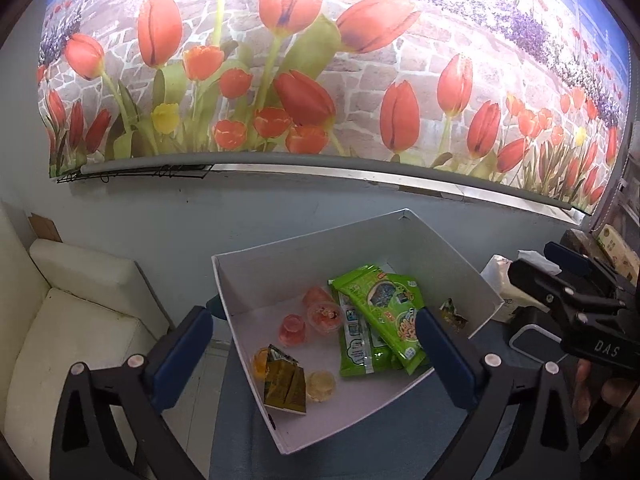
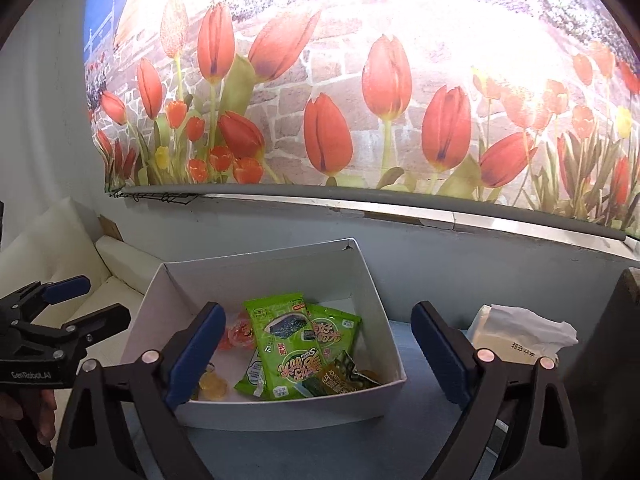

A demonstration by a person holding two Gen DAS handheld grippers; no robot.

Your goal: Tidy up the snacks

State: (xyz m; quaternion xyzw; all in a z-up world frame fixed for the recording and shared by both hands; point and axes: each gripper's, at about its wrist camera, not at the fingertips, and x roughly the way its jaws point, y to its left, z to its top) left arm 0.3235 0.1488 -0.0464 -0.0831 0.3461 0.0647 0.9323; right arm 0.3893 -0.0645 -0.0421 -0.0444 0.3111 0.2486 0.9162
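A white cardboard box [image 1: 260,280] [image 2: 384,344] stands on a blue-covered table. It holds green seaweed snack packs [image 1: 380,320] [image 2: 286,344], pink jelly cups [image 1: 324,314] [image 2: 240,330], yellow jelly cups [image 1: 320,386] [image 2: 214,386] and an olive-brown packet [image 1: 286,386] [image 2: 340,376]. My left gripper [image 1: 316,360] is open and empty, held above the box's near side. My right gripper [image 2: 316,356] is open and empty, straddling the box's front wall. Each gripper also shows in the other's view, the right [image 1: 560,280] and the left [image 2: 76,304], both open.
A white tissue pack [image 2: 516,332] [image 1: 504,276] lies right of the box. A small packet [image 1: 454,314] lies by the box's right wall. A white cushioned seat [image 1: 72,320] stands left of the table. A tulip-print blind [image 1: 320,60] hangs on the wall behind.
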